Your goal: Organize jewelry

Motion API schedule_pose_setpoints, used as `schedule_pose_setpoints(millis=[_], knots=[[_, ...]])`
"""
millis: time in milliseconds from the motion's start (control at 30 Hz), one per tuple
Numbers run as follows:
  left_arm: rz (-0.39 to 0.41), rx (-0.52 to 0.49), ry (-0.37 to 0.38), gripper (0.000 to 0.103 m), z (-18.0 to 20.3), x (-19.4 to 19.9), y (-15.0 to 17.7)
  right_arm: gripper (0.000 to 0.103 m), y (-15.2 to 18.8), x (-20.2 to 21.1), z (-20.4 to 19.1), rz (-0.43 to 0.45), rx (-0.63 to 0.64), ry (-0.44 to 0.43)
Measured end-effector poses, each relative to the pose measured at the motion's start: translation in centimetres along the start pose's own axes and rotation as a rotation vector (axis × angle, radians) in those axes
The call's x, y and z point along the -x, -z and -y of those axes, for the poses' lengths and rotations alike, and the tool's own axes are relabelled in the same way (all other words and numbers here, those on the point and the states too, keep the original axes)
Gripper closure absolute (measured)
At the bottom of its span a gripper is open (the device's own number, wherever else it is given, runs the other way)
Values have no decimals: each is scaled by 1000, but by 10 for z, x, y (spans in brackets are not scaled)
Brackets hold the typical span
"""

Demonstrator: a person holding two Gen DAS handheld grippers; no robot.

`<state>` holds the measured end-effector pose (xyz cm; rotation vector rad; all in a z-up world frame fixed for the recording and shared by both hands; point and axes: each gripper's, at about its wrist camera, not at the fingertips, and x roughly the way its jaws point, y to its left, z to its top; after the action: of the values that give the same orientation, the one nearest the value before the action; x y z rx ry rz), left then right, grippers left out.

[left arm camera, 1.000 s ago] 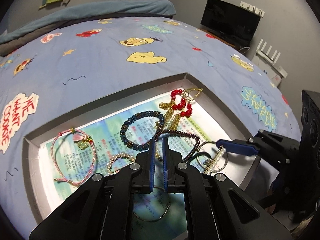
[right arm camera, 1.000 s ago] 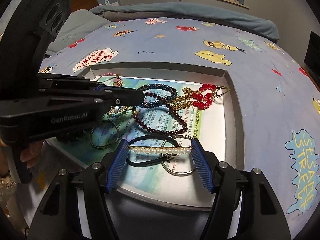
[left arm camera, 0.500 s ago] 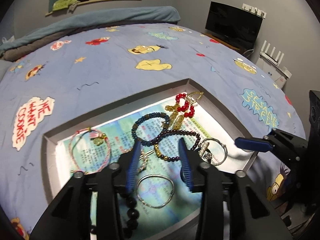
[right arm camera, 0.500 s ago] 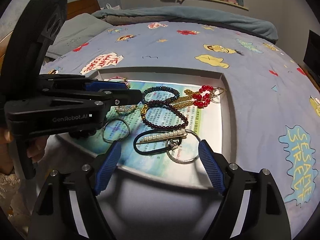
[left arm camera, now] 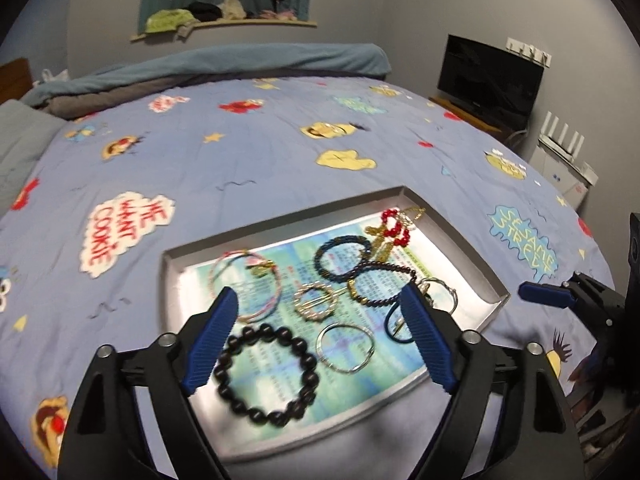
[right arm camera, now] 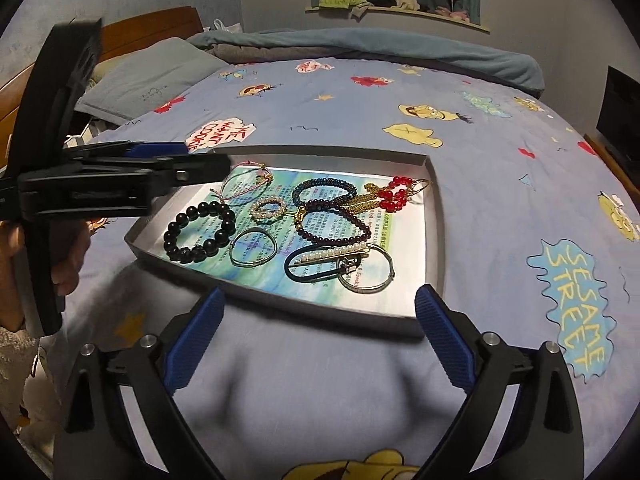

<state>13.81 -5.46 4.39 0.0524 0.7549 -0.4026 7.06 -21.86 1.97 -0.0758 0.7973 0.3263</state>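
Blue cartoon bedspread point(right arm camera: 460, 80) holds tray point(right arm camera: 440, 216); bracelets spread flat, red beads point(right arm camera: 394, 198) tangled at 1 o'clock; left gripper point(left arm camera: 316, 332) and right gripper point(right arm camera: 320, 332) just opened wide, empty; nearly done

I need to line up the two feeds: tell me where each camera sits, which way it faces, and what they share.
Left wrist: on the left tool, facing down over the tray's near left end; its open blue fingers show, the right tool at right.
Right wrist: on the right tool, facing down over the tray's near rim; its open fingers show, the left tool and hand at left.
Shared: tray, black bead bracelet, bed.
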Motion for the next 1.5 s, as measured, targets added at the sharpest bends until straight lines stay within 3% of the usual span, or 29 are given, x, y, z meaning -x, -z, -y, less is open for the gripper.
schedule_pose_setpoints(millis=[300,533,667,800,1500], knots=[[-3,-2,-86,10,-13,47,32,6,6,21,-7,38,-19,54],[-21,59,-147,8,-16,80,53,6,4,48,-7,78,-90,104],[-62,81,-172,7,-10,85,62,6,3,59,-10,80,-105,124],[-61,39,-214,7,4,87,71,6,5,64,-16,74,-107,134],[-53,39,-221,7,14,89,75,6,12,72,-22,69,-95,113]])
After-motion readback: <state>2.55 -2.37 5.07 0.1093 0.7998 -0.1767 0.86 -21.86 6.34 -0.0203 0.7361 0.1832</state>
